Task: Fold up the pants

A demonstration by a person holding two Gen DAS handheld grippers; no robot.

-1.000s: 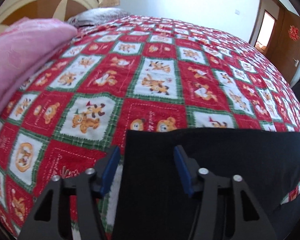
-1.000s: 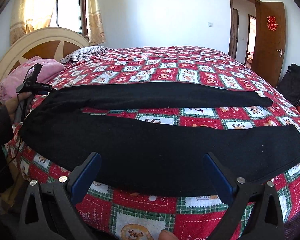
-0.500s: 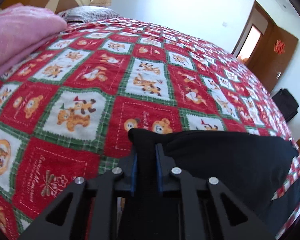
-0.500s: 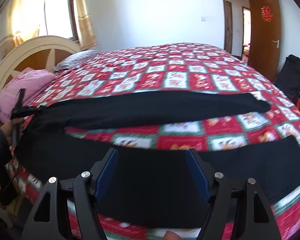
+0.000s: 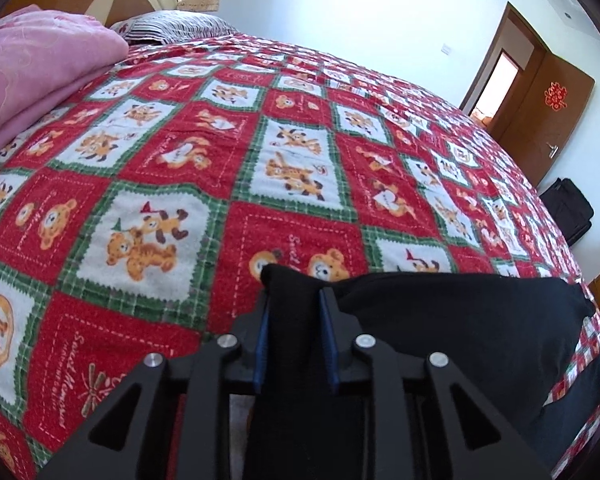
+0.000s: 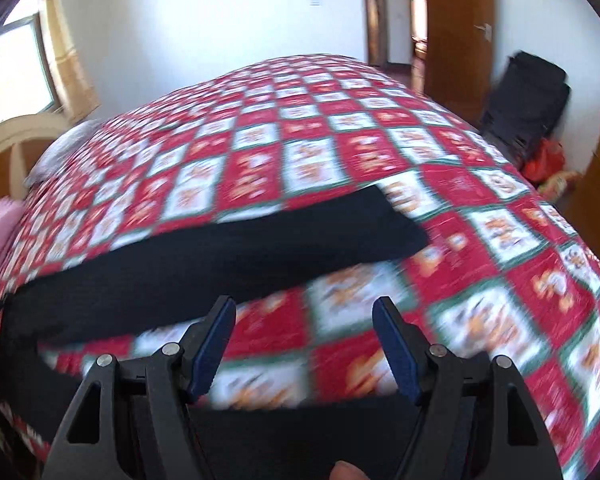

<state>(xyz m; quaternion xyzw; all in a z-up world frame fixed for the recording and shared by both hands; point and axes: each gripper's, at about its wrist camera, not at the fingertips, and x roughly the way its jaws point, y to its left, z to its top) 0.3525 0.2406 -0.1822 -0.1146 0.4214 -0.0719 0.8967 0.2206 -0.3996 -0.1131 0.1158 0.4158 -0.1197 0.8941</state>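
Black soft knit pants (image 5: pixel 452 320) lie spread along the near edge of the bed, on the red-and-green teddy-bear quilt (image 5: pixel 228 152). My left fingers (image 5: pixel 294 340) pinch a bunched corner at the waist end, easing open a touch, cloth between them. My right fingers (image 6: pixel 304 344) gape over quilt, holding nothing, the far leg's cuff (image 6: pixel 396 224) ahead. Best grip that cuff square. Stitching reads "Sweet Memories", I think.
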